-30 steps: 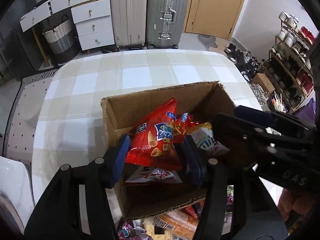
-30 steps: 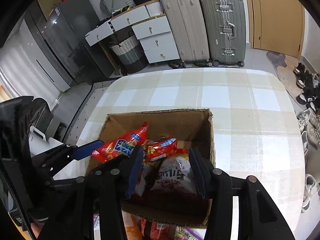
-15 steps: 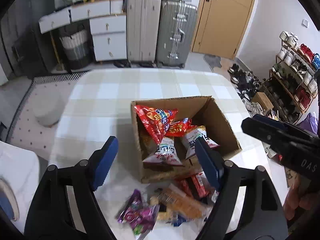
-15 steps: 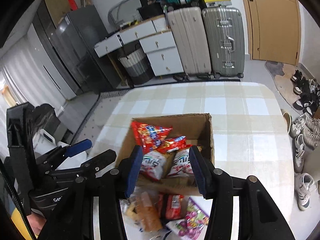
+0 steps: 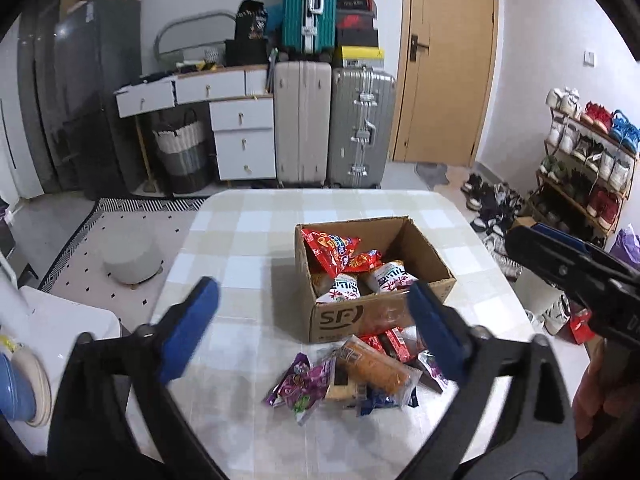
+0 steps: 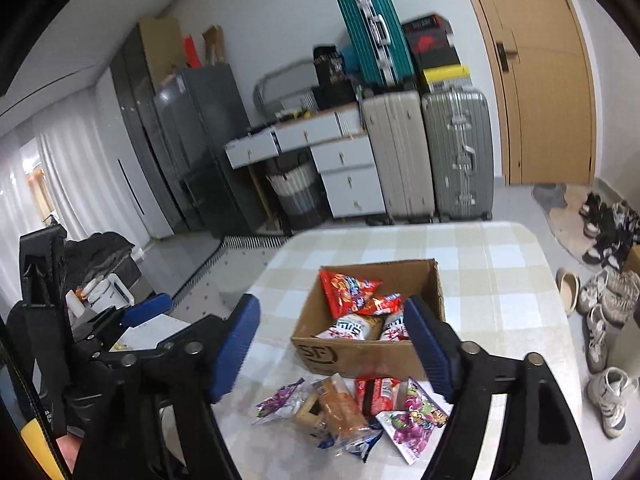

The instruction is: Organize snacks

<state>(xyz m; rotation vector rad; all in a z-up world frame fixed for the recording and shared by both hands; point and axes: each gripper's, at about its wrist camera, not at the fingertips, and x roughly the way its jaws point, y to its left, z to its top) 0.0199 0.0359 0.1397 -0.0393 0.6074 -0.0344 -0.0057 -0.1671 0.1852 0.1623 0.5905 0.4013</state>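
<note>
Both claws are opening with nothing between them: left gripper (image 5: 312,332), right gripper (image 6: 336,344). You're hovering over the loose snacks (image 6: 352,404) beside the cardboard box (image 5: 360,316); be choosing one edge packet.

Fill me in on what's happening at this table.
A person is sorting snacks into a cardboard box with a handheld gripper in each hand. Several packets already sit in the box, among them a red chip bag. A pile of loose snack packets lies on the checked tablecloth in front of it. The left gripper and the right gripper hang above, jaws opening, nothing between them.
</note>
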